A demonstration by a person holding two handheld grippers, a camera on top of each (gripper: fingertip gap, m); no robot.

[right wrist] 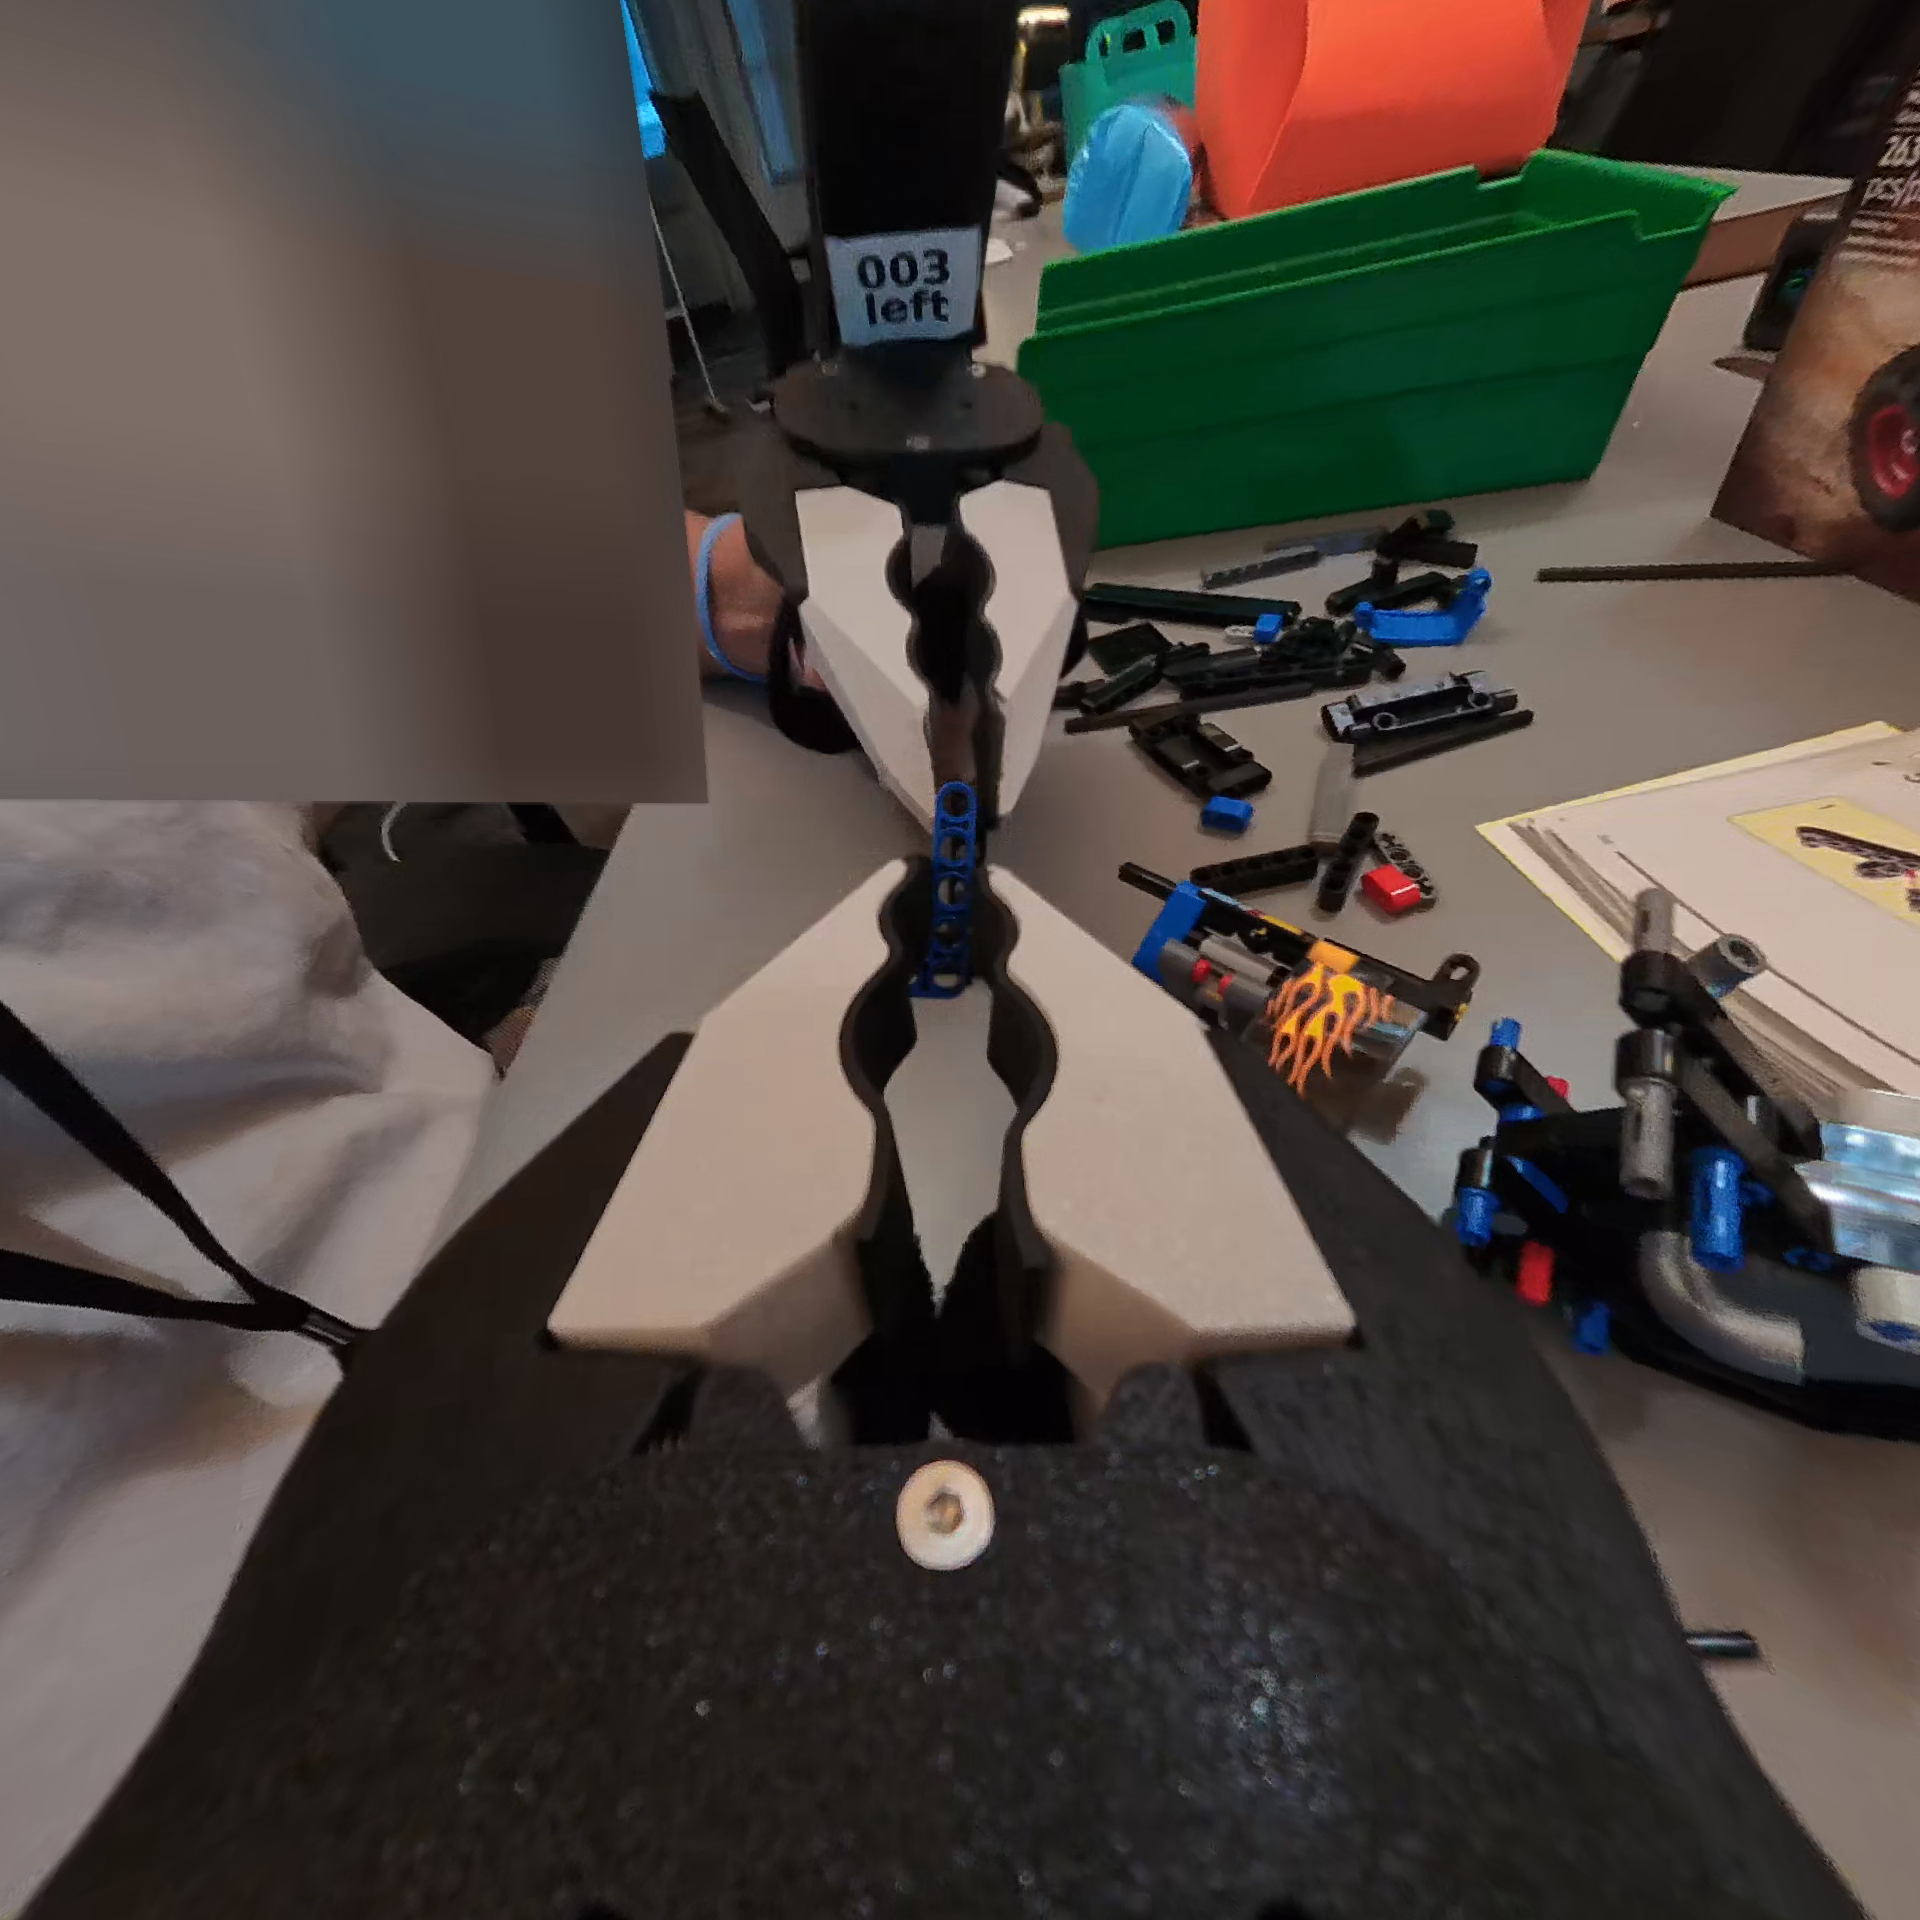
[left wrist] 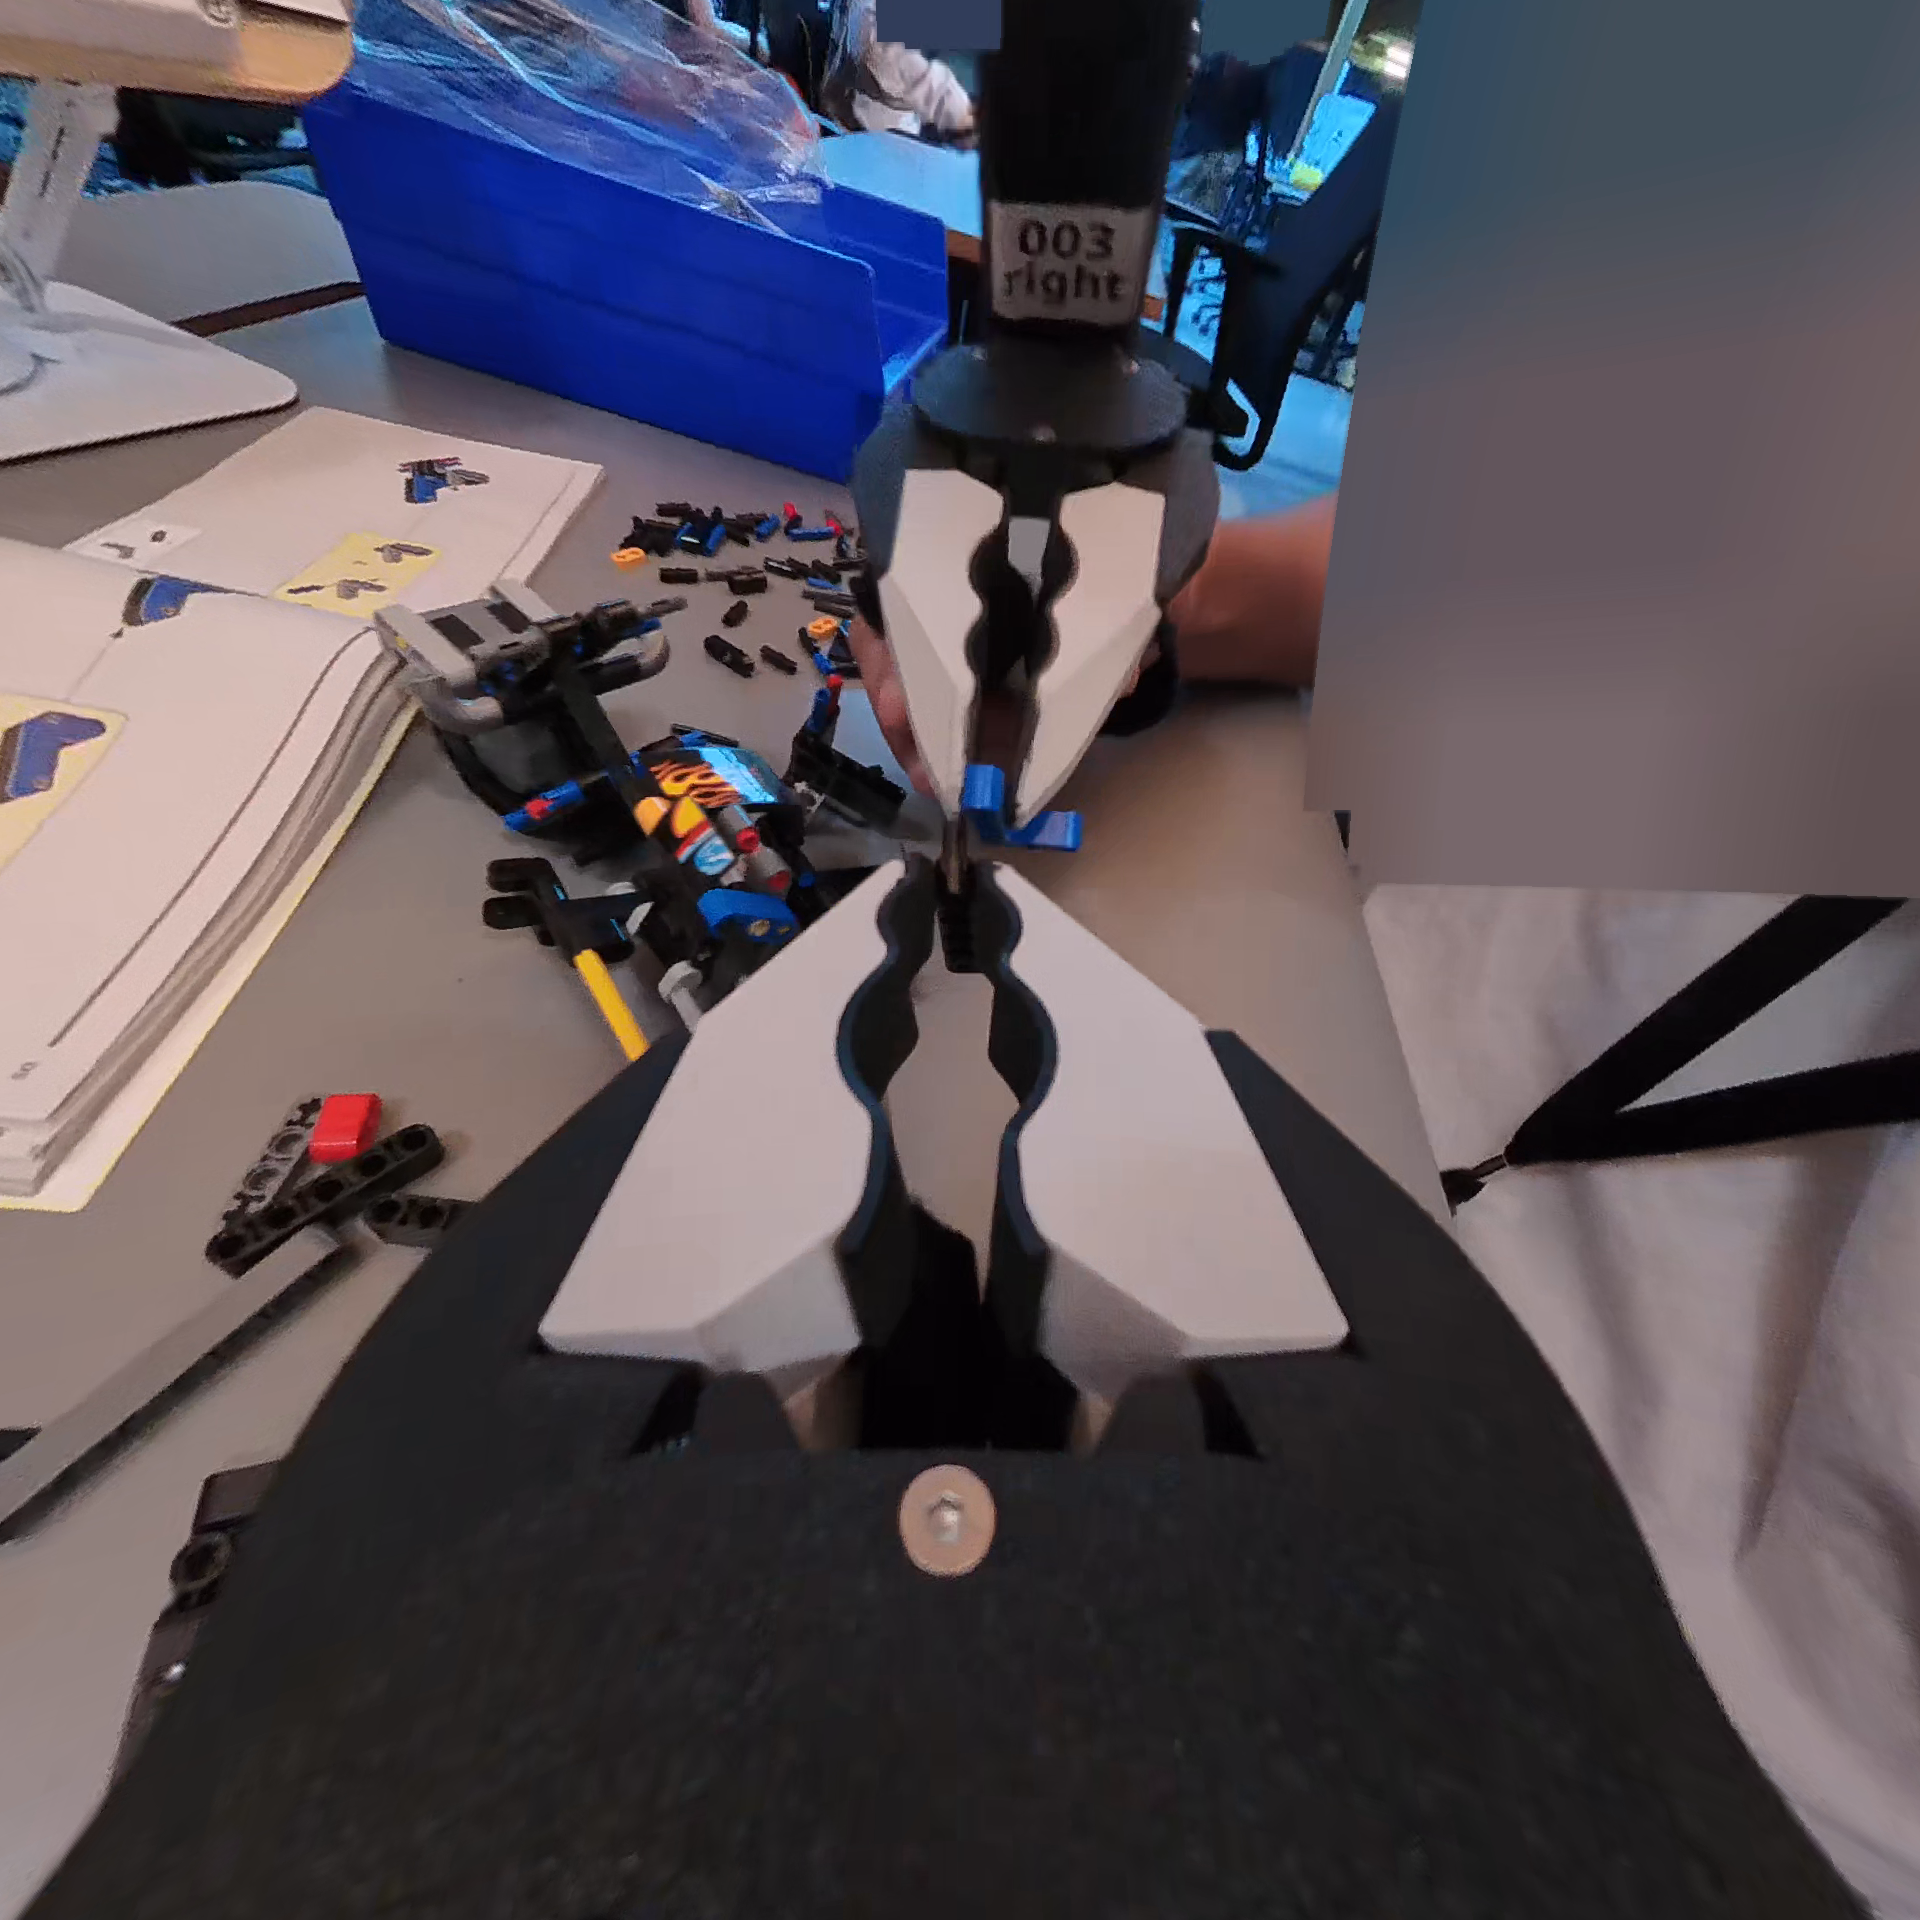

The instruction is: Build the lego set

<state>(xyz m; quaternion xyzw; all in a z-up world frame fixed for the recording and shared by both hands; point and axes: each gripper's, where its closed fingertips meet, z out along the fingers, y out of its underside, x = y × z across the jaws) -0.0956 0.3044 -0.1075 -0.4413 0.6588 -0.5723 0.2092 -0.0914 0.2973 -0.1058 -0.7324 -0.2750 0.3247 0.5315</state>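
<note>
Fingers of my right gripper (right wrist: 948, 883) pinch a blue beam (right wrist: 951, 904); my left gripper (left wrist: 951, 878) clamps a small black pin (left wrist: 954, 920), tip-to-tip, beside the part-built car (left wrist: 665, 810) on the worktop (left wrist: 436, 1029).

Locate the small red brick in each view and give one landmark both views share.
Left wrist view: the small red brick lies lower left, on black beams just below the instruction booklet.
Right wrist view: the brick lies right of centre, beside black beams, left of the booklet.
Shared landmark: the flame-patterned car piece.
</note>
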